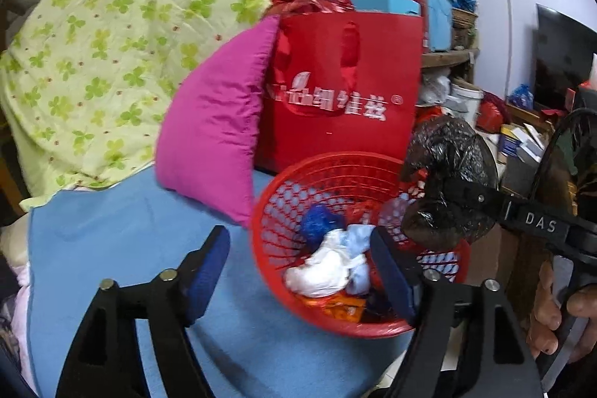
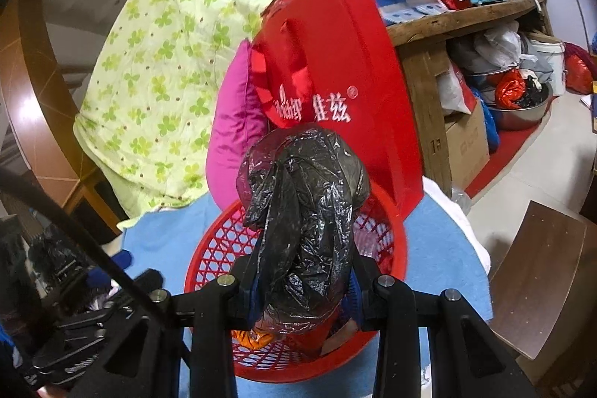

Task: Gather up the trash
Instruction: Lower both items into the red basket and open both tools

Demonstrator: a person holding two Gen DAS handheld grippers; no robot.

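Right wrist view shows our right gripper clamped on a crumpled black plastic bag, hanging directly above the red basket. We judge this the drop-in step; next, release. Our left gripper stands wide and empty beside it.

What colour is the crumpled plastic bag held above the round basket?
Black, glossy crumpled plastic bag; clearest in the right wrist view.
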